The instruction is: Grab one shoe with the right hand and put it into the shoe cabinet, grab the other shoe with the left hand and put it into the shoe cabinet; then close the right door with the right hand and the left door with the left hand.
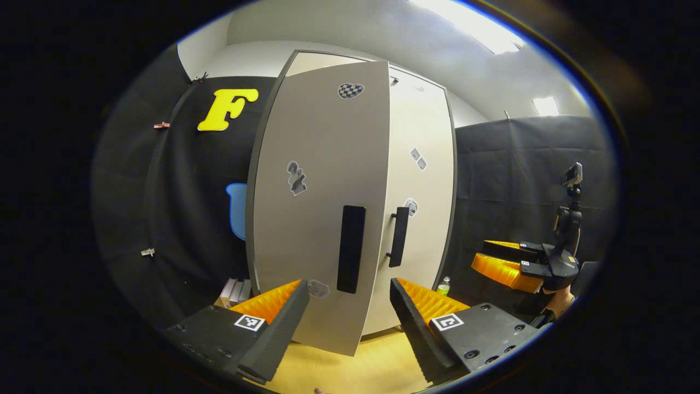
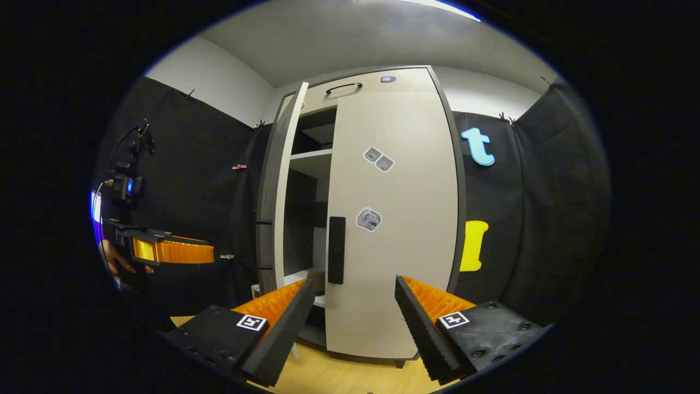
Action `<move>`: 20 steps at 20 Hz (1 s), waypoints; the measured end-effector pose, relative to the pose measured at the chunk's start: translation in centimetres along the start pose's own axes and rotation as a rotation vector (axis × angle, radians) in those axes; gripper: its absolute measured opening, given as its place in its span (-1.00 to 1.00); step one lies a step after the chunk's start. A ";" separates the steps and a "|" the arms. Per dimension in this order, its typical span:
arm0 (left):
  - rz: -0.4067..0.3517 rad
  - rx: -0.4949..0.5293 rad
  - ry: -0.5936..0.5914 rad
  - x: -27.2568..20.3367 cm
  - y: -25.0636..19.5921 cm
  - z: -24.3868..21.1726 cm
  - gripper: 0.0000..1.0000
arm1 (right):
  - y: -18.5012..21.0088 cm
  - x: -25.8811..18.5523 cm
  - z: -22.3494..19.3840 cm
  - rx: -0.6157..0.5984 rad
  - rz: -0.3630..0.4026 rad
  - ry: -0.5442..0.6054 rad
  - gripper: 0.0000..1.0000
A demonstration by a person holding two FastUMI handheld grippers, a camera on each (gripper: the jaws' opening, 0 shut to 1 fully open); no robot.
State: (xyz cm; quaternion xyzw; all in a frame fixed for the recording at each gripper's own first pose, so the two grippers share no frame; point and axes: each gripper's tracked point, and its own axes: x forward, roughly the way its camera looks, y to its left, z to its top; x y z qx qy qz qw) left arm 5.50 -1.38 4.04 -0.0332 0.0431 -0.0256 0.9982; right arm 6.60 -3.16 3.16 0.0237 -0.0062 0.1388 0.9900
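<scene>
**Pale grey cabinet, right door shut, left door partly open**

Pale grey panels of the shoe cabinet (image 2: 383, 219) stand at the centre of both views. I am holding 2 grippers, 1 in each hand.

In the right gripper view, my right gripper (image 2: 355, 323) sits at the bottom centre with its fingers spread wide apart and nothing between them. Ahead of it the right door (image 2: 396, 230) lies flat against the cabinet front, so I judge it already closed. Left of it the left door (image 2: 276, 191) stands edge-on and swung outward, showing dark shelves (image 2: 311, 155) behind. I cannot make out the shoes for certain; a brownish shape low inside the opening may be 1, but it is too small to tell. My left gripper (image 2: 172, 251) shows at the left middle of this frame, well apart from the cabinet.

In the left gripper view, my left gripper (image 1: 350, 317) is at the bottom centre, fingers wide apart and empty. The left door fills the middle of the frame, angled toward me, its dark handle (image 1: 350, 249) just above the gap between my fingers. My right gripper appears at the right edge.

I judge the step in hand is the last: closing the left door. The next move calls for pressing against the door's face and pushing until it sits flush.
</scene>
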 end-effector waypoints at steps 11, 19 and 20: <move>-0.054 -0.004 0.005 -0.2 -0.7 -0.2 0.90 | 0.6 -1.9 0.6 -0.008 -0.035 -0.003 0.95; -0.077 0.021 0.008 -0.3 -1.4 -0.1 0.90 | 0.6 -1.9 0.6 -0.012 -0.045 0.006 0.95; -0.078 0.017 0.007 -0.3 -1.4 0.0 0.89 | 0.6 -2.0 0.6 -0.014 -0.048 0.005 0.95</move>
